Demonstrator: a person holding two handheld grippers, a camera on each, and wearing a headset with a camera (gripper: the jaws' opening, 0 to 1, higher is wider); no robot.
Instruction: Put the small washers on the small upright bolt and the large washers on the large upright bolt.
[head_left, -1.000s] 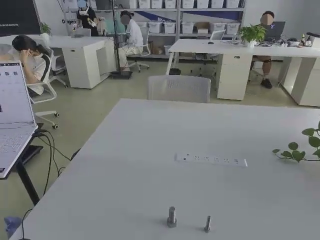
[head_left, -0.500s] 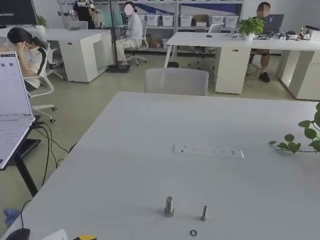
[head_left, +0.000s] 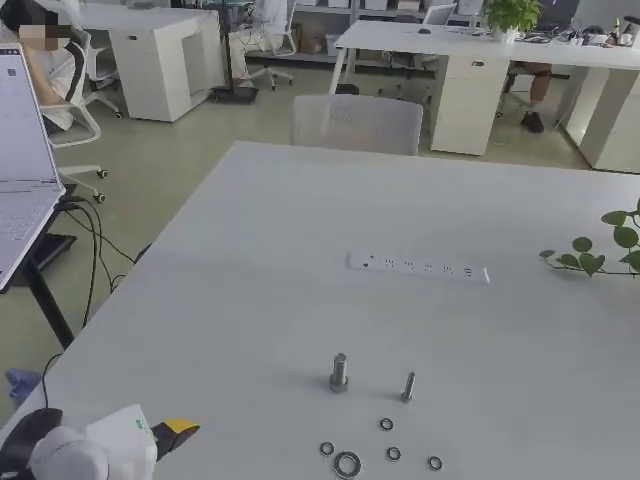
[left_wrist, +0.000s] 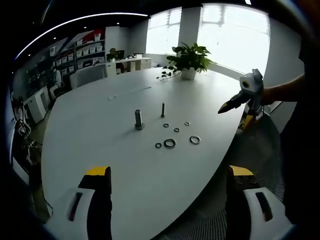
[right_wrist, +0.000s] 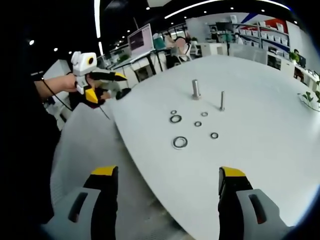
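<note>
large bolt (head_left: 340, 371) and small bolt (head_left: 408, 386) stand upright, axes vertical.

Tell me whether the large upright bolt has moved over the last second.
No. The large upright bolt stands the same way from the power strip and the small upright bolt as before; only the head camera tilted down.

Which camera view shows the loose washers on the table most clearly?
The right gripper view: the washers lie spread near its centre, two large and four small, each ring distinct. The left gripper view shows the same six, smaller. The head view has them tiny at its bottom edge, where I count five.
</note>
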